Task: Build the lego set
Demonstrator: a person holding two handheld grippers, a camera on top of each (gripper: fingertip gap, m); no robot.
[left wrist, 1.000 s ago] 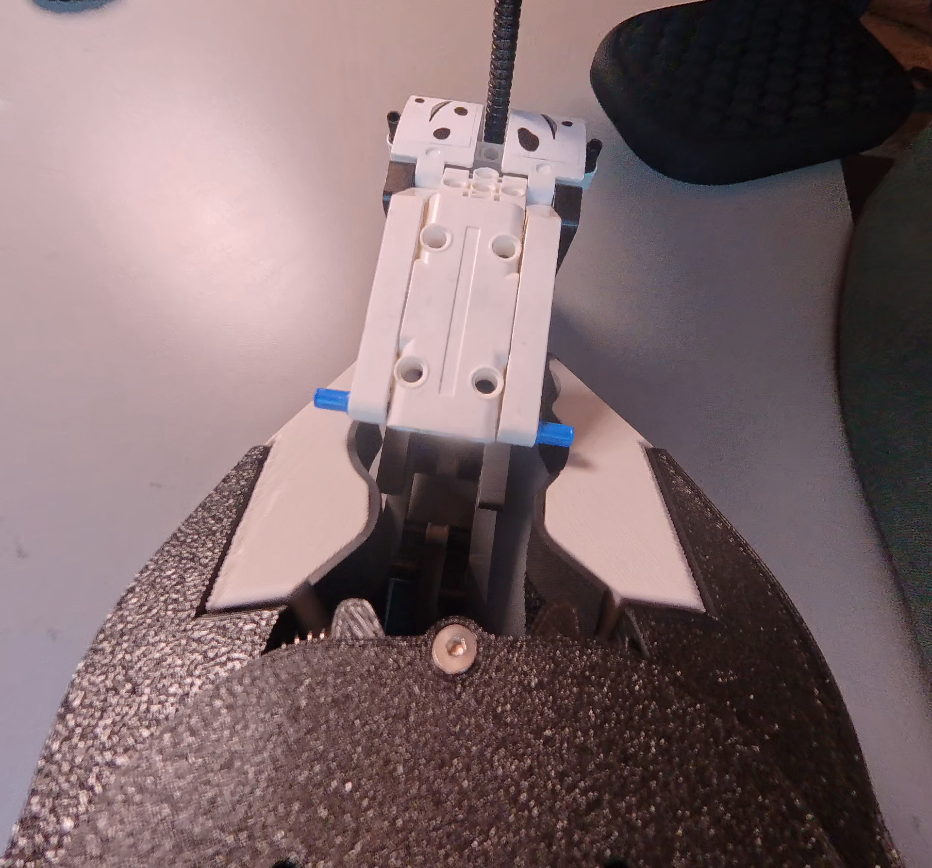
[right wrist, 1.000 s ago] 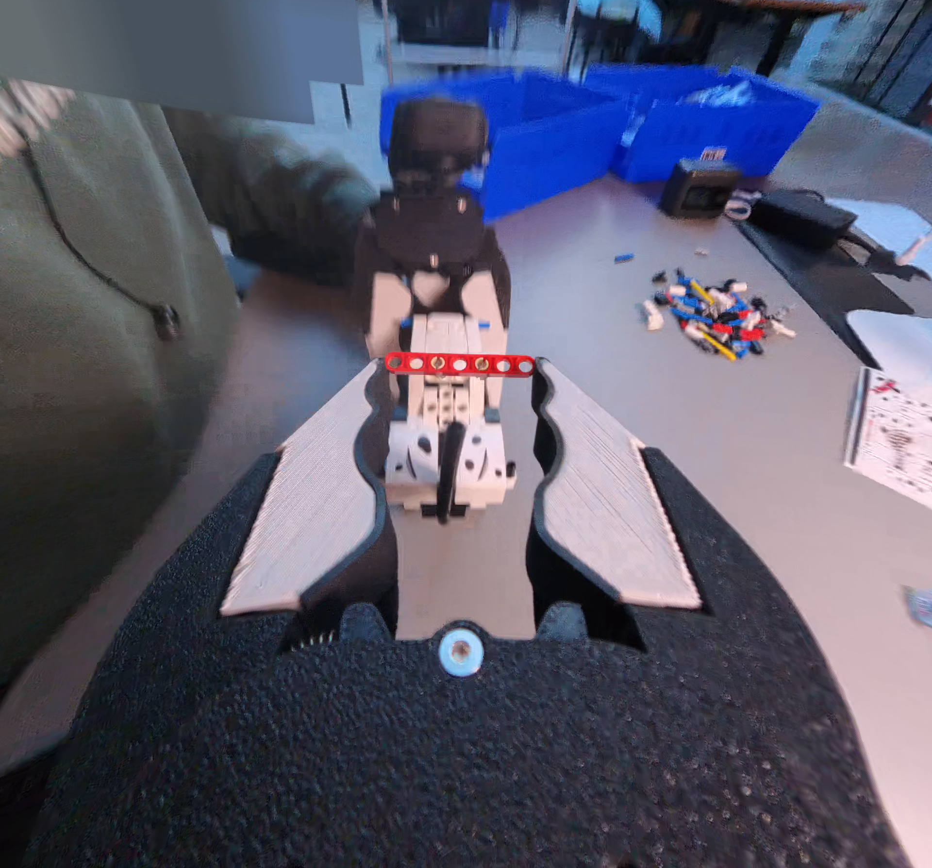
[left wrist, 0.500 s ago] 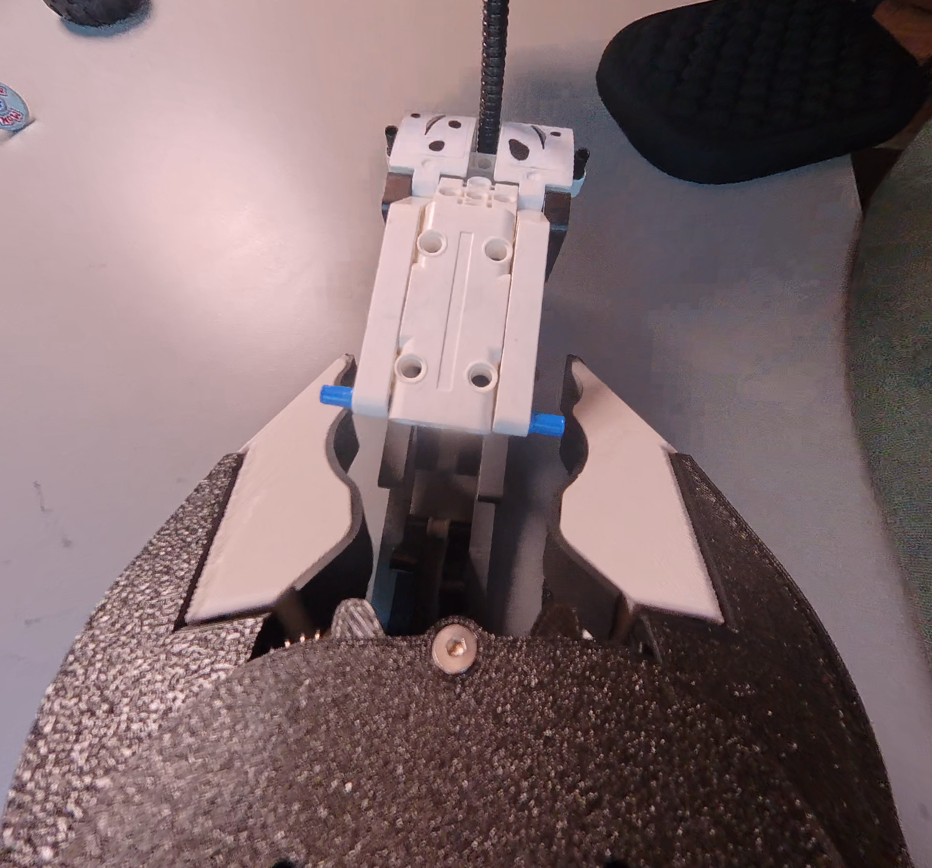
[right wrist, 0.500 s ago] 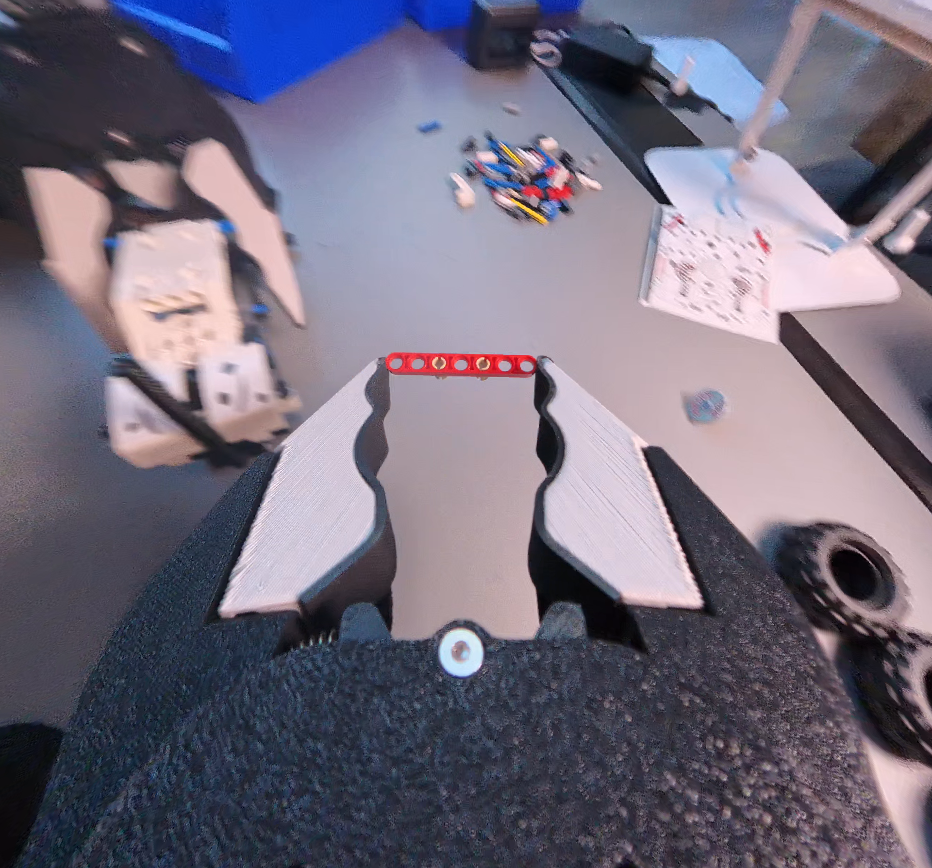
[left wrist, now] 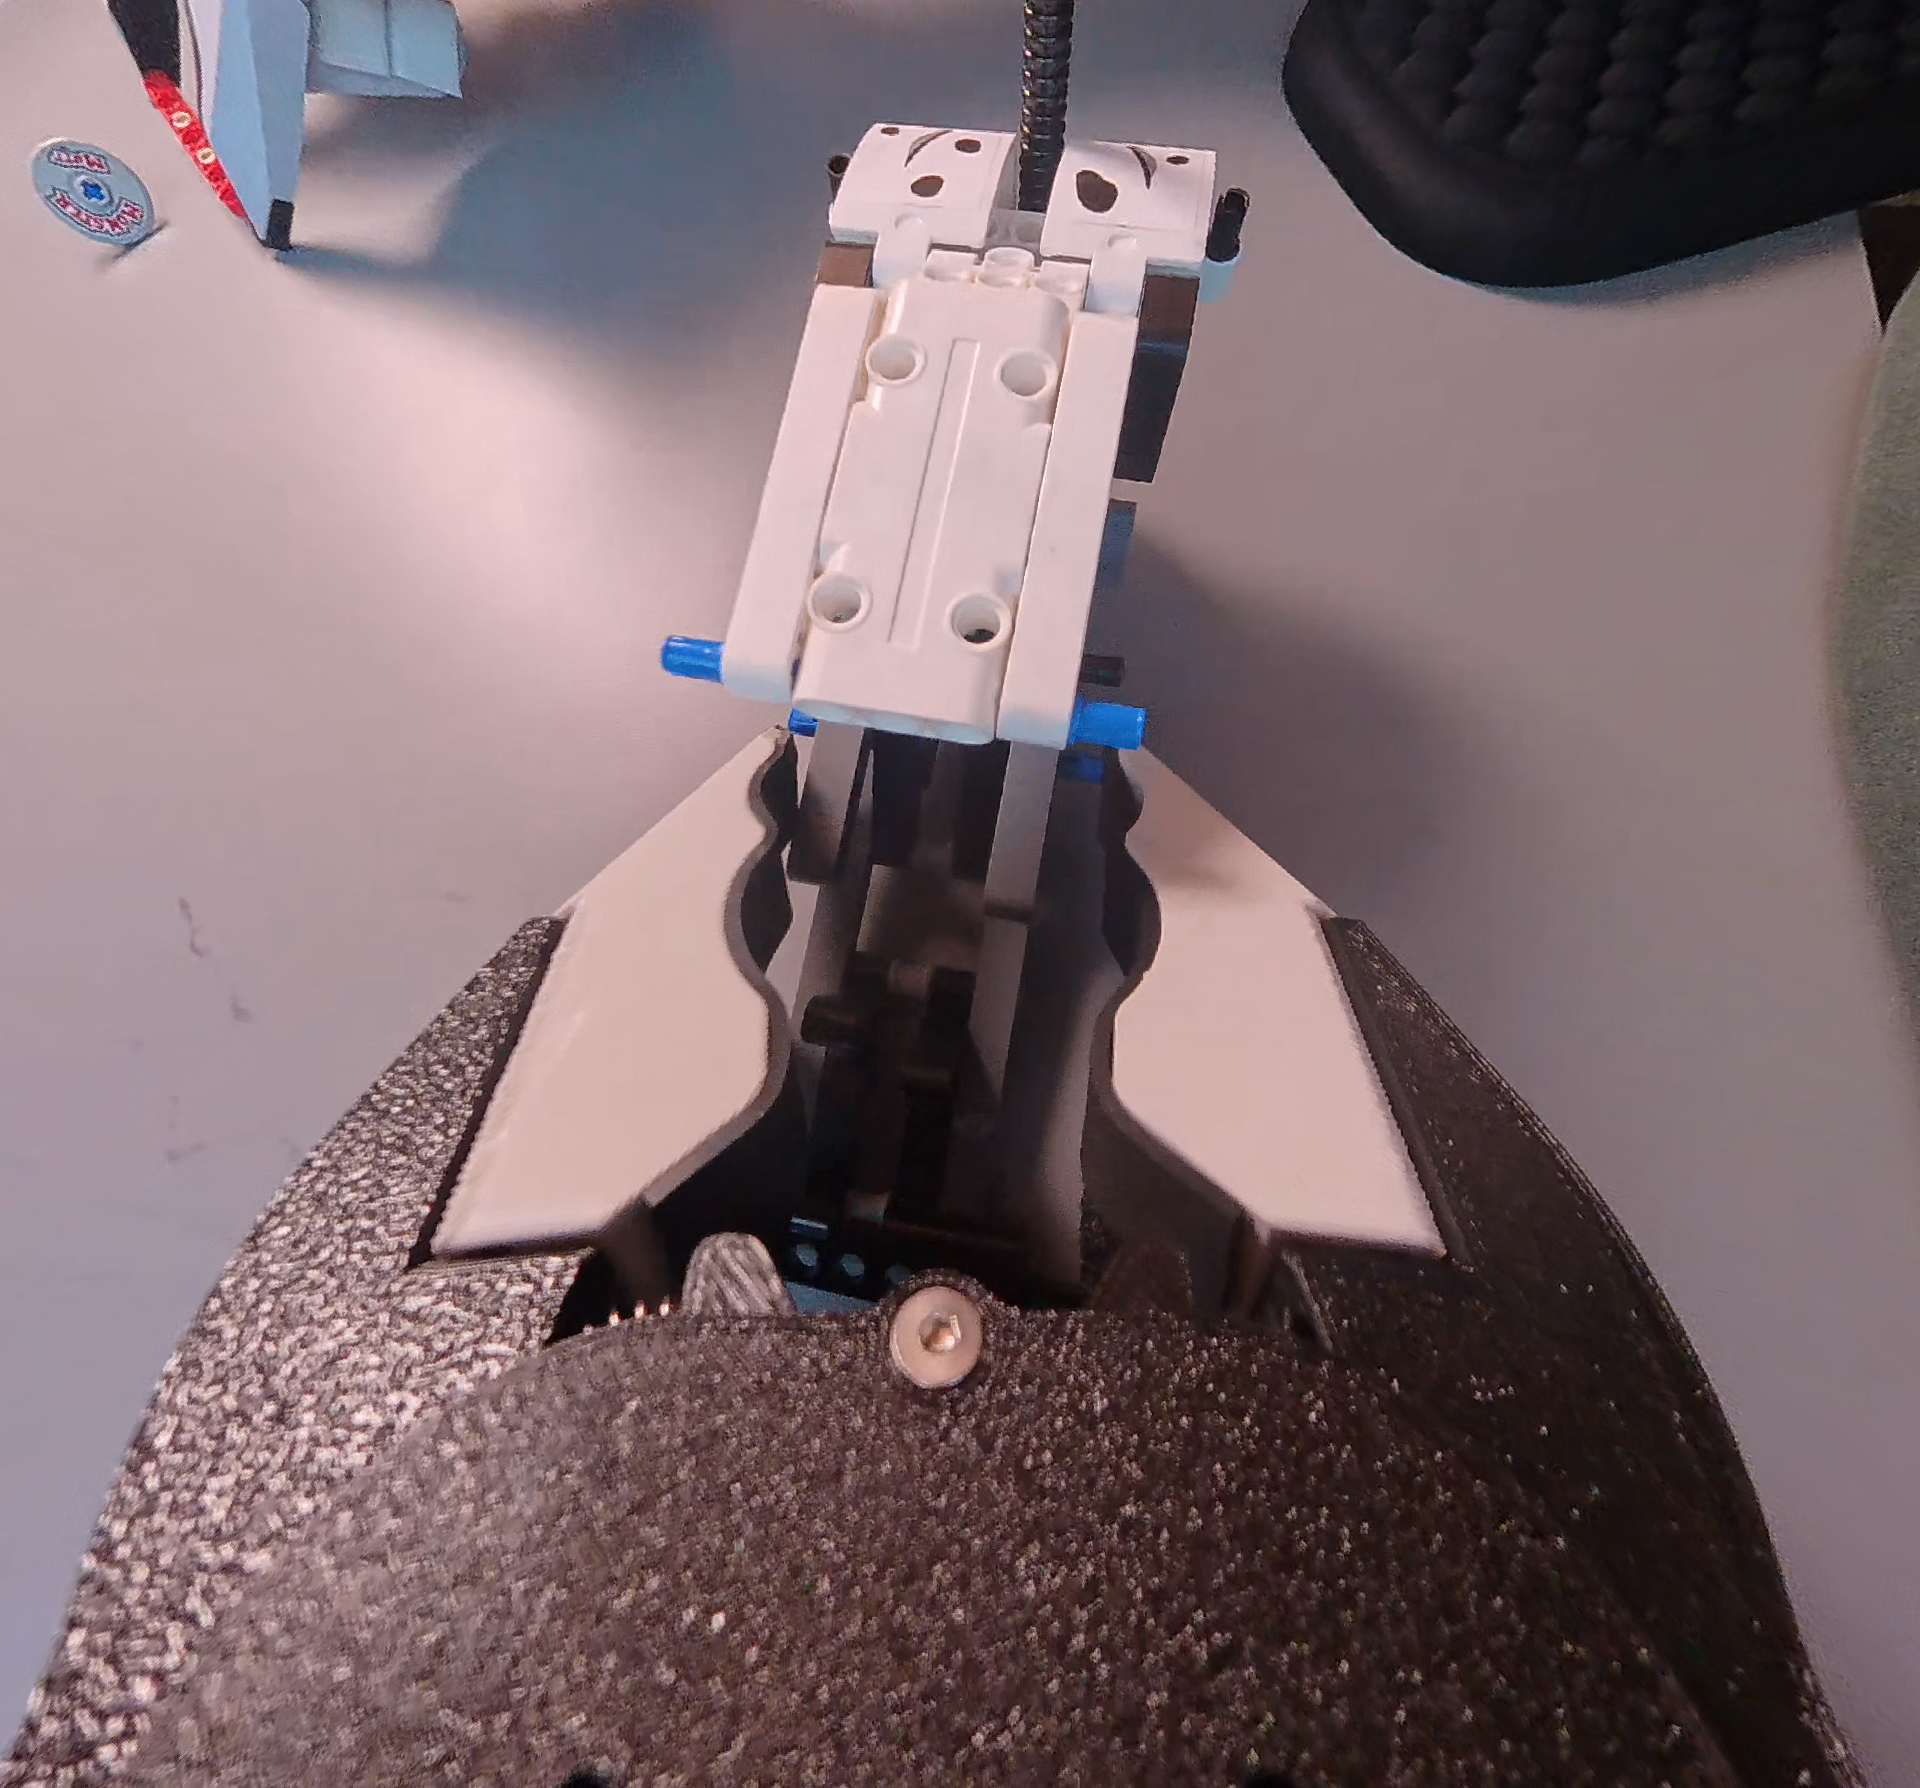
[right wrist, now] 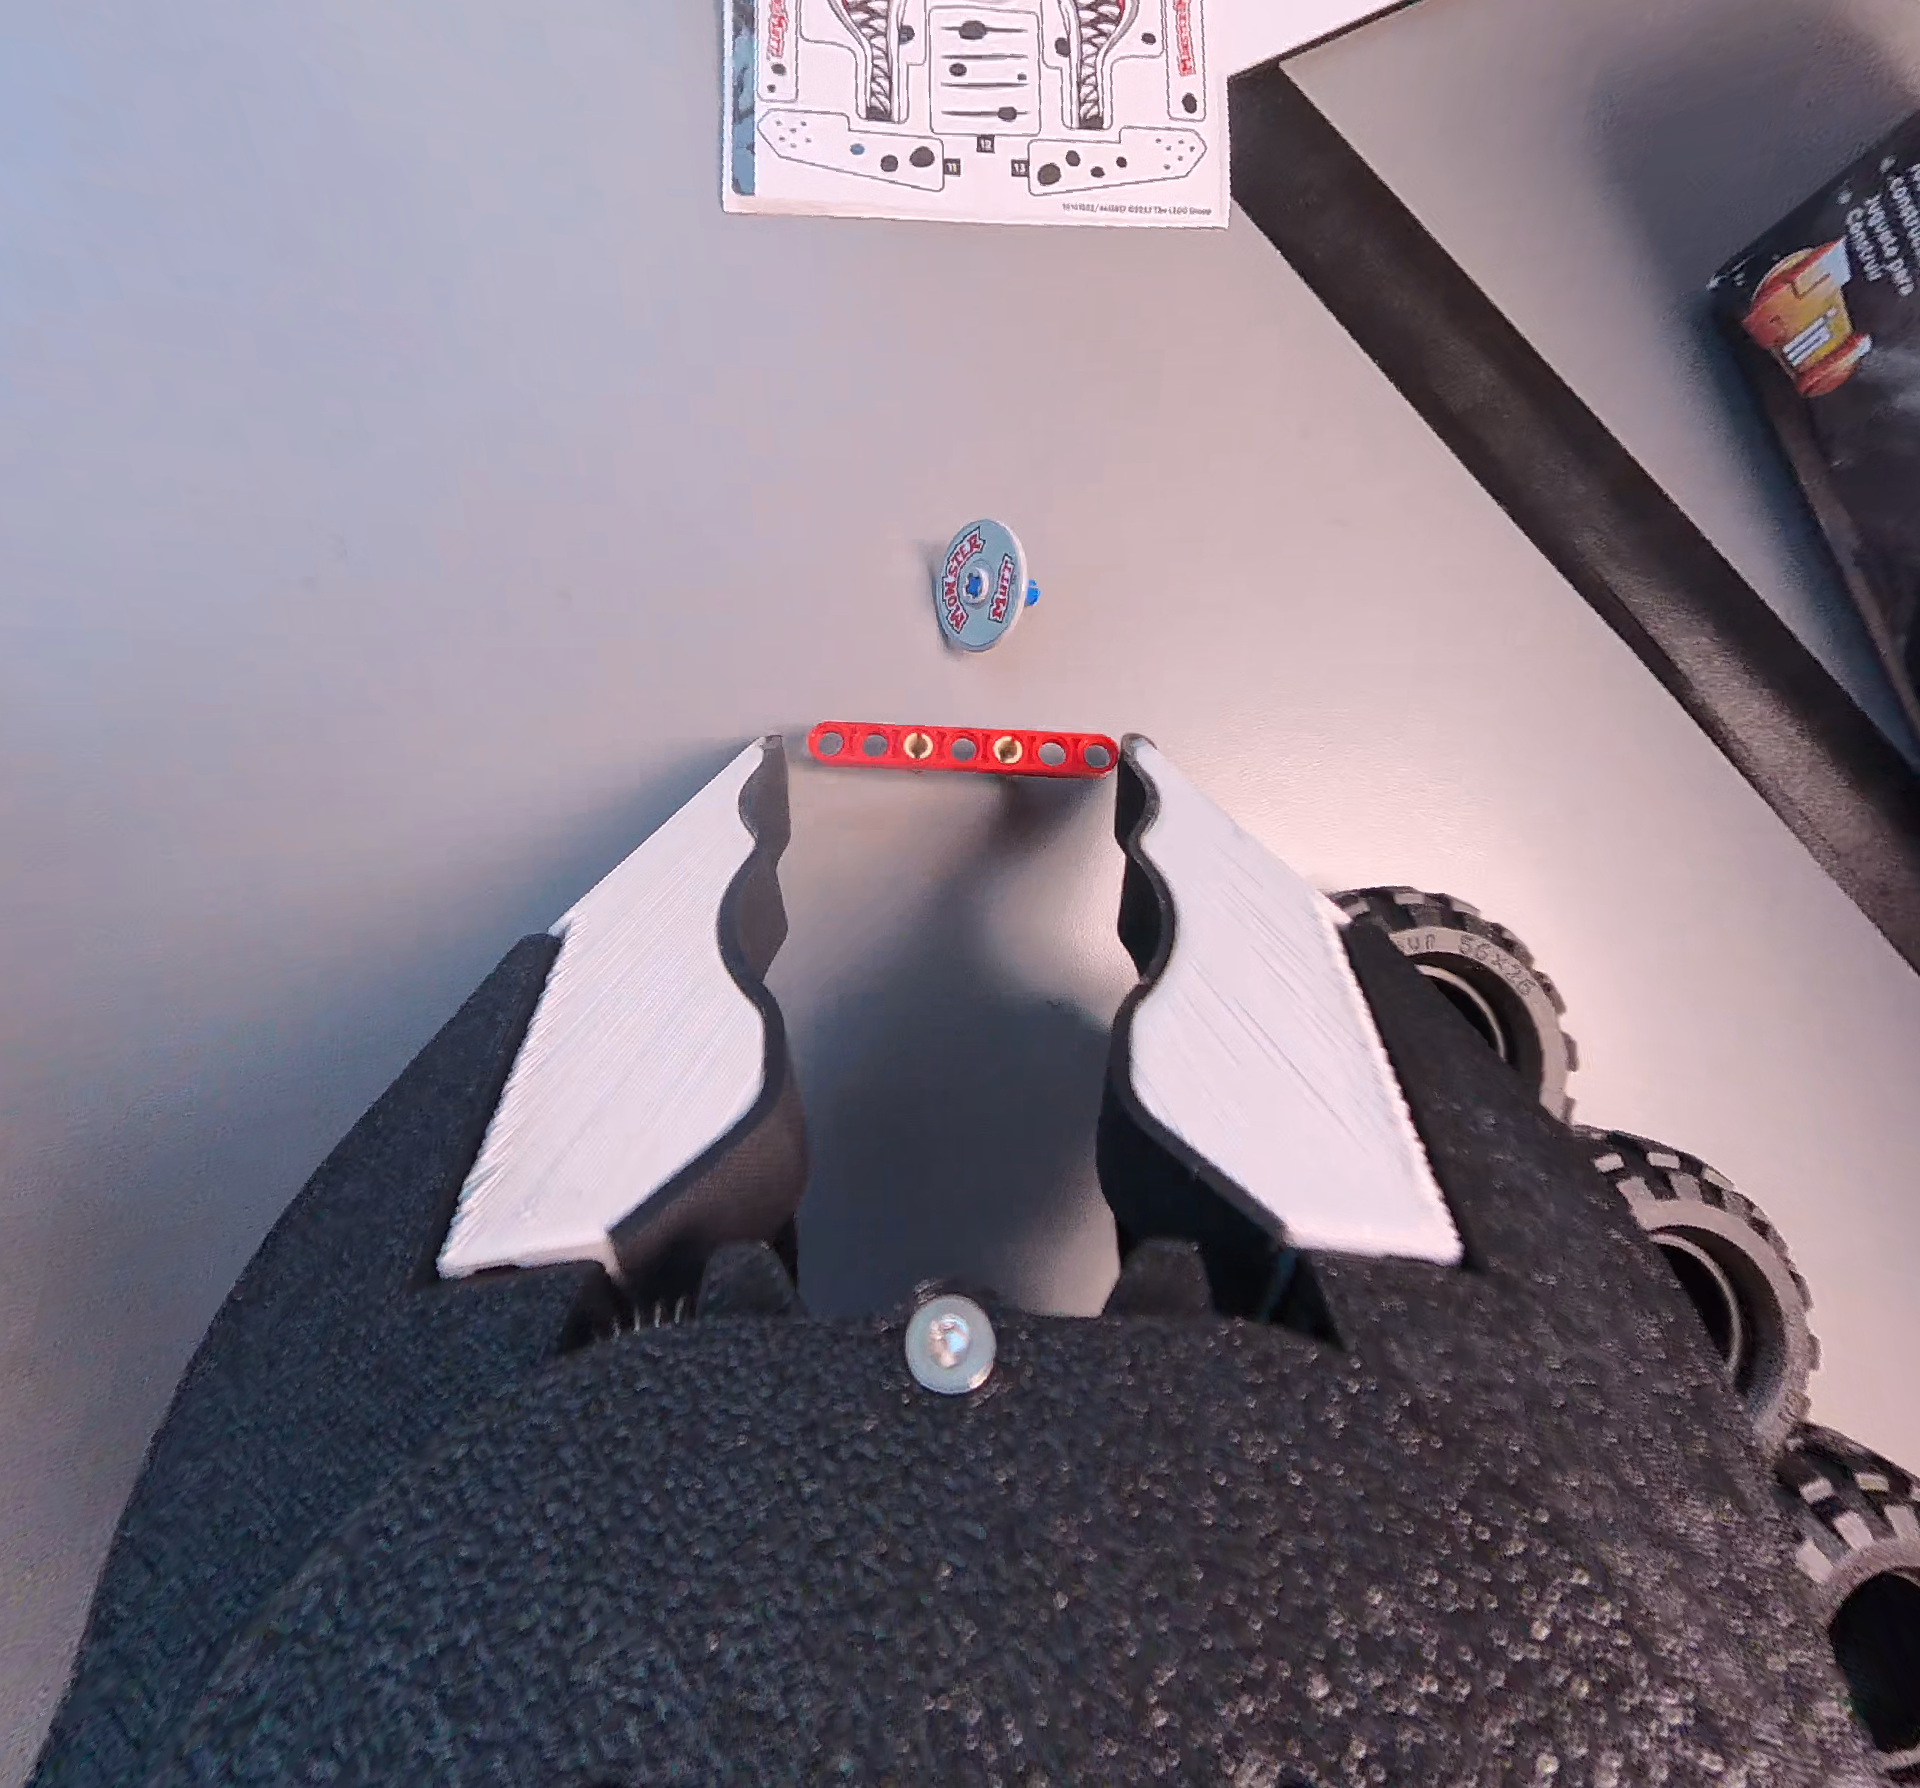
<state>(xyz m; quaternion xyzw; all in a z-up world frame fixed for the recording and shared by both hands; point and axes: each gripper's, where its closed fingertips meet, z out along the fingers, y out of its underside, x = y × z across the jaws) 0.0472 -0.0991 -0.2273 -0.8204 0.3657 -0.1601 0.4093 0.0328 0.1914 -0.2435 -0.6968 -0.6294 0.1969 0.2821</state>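
Observation:
My left gripper [left wrist: 954,772] is shut on the lower dark and grey frame of a white lego model [left wrist: 935,491], which juts forward over the grey table [left wrist: 364,595]. The model has spotted white panels at its far end, blue pins at its sides and a black ribbed hose [left wrist: 1044,24] rising from it. My right gripper [right wrist: 951,762] is shut on a red beam with holes [right wrist: 961,749], held crosswise between its fingertips above the table. The right gripper also shows in the left wrist view [left wrist: 208,143], at the top left.
A round grey disc with a blue pin [right wrist: 980,585] lies just ahead of the red beam. A sticker sheet [right wrist: 977,45] lies farther off. Three black tyres [right wrist: 1475,990] sit at the right. The table edge [right wrist: 1558,491] runs diagonally. A black chair seat [left wrist: 1610,65] is beyond the model.
My right gripper swung away from the model and now points down at the table near the disc, still holding the red beam. My left gripper's fingers widened, then closed in on the model again.

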